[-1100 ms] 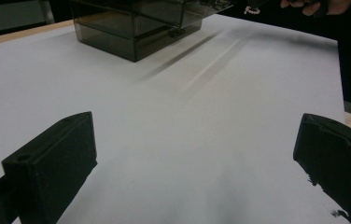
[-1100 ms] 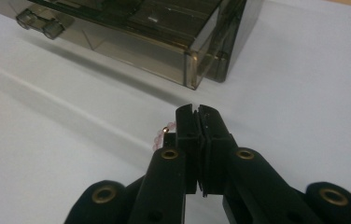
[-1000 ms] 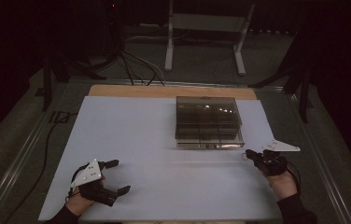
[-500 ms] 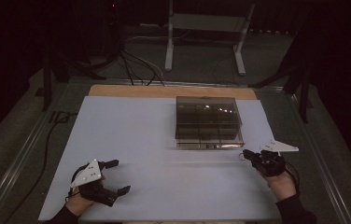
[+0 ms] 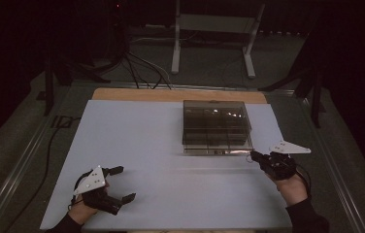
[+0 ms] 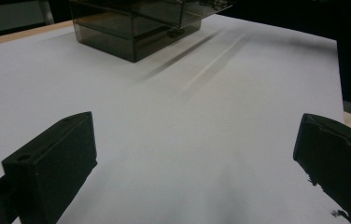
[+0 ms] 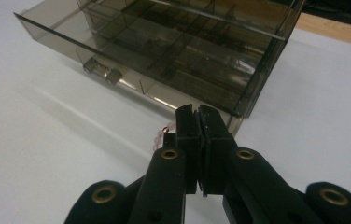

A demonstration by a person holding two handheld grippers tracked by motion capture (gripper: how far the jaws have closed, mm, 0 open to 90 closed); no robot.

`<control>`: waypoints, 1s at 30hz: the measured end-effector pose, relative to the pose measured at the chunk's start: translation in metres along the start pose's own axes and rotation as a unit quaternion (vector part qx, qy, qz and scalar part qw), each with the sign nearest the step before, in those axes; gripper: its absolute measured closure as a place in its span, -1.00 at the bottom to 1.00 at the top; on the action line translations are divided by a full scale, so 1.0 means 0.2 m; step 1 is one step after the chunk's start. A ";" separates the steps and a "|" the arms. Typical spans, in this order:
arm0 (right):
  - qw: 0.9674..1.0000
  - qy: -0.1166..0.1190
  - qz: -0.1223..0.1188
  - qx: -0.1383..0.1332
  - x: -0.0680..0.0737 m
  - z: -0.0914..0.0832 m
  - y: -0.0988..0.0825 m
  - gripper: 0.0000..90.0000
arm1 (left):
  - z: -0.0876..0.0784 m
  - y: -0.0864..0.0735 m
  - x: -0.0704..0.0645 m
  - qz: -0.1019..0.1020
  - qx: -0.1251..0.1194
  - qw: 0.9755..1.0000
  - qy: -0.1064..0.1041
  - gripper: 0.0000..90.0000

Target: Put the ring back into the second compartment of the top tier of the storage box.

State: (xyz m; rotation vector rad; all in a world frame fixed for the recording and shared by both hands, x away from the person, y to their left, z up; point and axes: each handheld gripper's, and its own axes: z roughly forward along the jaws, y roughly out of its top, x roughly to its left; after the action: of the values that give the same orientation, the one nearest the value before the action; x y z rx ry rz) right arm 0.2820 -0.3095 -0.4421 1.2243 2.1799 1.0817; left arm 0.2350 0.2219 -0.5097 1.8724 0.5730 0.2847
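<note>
The right gripper [image 5: 252,155] is at about 4 o'clock on the white table [image 5: 151,145], just beside the front right corner of the brown clear box [image 5: 214,127]. In the right gripper view its 2 black jaws are pressed together, and a small string of pale pink beads [image 7: 159,135] with a small gold part hangs at their left side, near the tip. The jaws seem to pinch this string, but how much of it lies between them I cannot tell, because it is very small. The beads hang just in front of the lower front edge of the box, a little above the white surface.

The box [image 7: 173,56] stands at about 1 o'clock on the table. It has several compartments inside, separated by thin walls, and its lid is lifted at the front, with 2 small clasps [image 7: 102,70] on the front edge.

The left gripper [image 5: 118,183] rests at about 7 o'clock, well apart from the box. In the left gripper view its jaws stand wide apart, with only the white table [image 6: 173,140] between them.
</note>
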 end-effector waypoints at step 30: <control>1.000 0.017 -0.012 -0.019 0.04 0.07 0.18 0.95 | 0.00 0.00 0.00 0.001 0.001 1.000 -0.001 -0.99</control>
State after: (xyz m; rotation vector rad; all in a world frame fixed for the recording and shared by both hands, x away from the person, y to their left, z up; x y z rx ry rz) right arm 0.3057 -0.2849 -0.4219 1.1676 2.1849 1.1365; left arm 0.2349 0.2216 -0.5095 1.8751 0.5696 0.2845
